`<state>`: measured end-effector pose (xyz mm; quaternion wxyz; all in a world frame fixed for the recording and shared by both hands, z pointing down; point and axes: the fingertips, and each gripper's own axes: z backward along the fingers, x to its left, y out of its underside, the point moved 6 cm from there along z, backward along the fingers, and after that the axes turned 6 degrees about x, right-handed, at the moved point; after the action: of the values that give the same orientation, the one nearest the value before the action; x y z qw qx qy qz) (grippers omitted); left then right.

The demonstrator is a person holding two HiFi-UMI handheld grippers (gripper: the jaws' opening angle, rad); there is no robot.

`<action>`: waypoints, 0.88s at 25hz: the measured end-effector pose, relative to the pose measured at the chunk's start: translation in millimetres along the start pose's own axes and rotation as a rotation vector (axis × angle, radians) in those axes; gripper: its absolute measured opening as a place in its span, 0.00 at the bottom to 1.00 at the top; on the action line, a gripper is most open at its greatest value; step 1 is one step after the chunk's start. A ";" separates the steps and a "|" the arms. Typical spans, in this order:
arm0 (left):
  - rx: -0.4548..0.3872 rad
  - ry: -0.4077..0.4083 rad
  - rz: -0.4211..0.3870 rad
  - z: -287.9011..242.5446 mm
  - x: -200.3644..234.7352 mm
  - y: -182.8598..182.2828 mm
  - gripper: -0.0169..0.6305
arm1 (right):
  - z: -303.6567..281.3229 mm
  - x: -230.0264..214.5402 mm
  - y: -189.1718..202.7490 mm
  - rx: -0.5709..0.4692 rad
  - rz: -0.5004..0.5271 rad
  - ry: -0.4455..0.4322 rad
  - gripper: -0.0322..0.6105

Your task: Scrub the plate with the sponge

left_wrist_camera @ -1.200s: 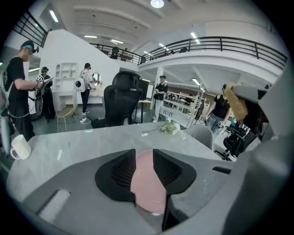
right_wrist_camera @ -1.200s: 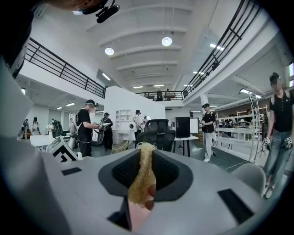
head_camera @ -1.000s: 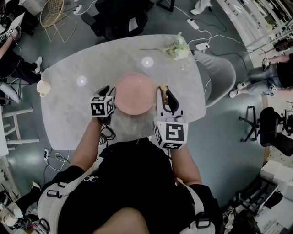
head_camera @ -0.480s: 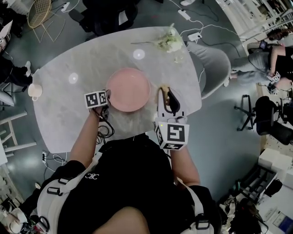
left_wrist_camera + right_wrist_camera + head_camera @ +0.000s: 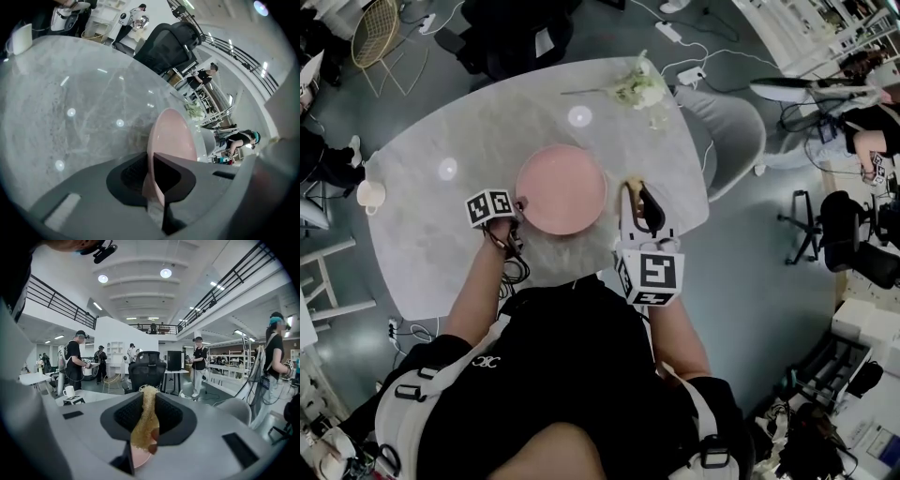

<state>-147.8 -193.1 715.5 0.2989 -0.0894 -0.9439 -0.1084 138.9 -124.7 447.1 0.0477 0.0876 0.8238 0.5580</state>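
Down comes the left gripper (image 5: 517, 206), its jaws just closing onto the left rim of the plate (image 5: 561, 187), near the table's (image 5: 441, 234) front edge. Right gripper (image 5: 639, 201) pinches the sponge (image 5: 144, 420) beside the plate's right rim. Plate steadied, I'd say; scrubbing not yet begun.

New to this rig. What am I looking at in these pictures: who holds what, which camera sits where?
No robot here: a person holds a pair of tongs in each hand. The head view looks down from a camera on the person's head; the other two views ride on the tongs and look along their jaws. On the grey table lie a pink plate, a white cup and some flowers. The left tongs have just been closing and pinch the plate's rim. The right tongs are clamped on a yellowish sponge, held beside the plate.
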 end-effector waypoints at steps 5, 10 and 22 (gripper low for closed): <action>0.002 -0.017 -0.105 19.4 -21.2 11.1 0.07 | -3.7 3.6 2.2 0.005 0.007 -0.022 0.17; -0.027 0.050 -0.102 38.3 -48.7 25.1 0.07 | -9.2 6.6 7.4 0.017 0.019 -0.041 0.17; -0.235 0.253 -0.032 103.5 -104.8 22.7 0.07 | -30.2 5.8 36.7 0.153 0.020 0.020 0.17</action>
<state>-114.5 -155.5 575.2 0.4010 -0.0944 -0.8809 -0.2332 131.2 -137.8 492.5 0.0272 0.0936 0.8635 0.4949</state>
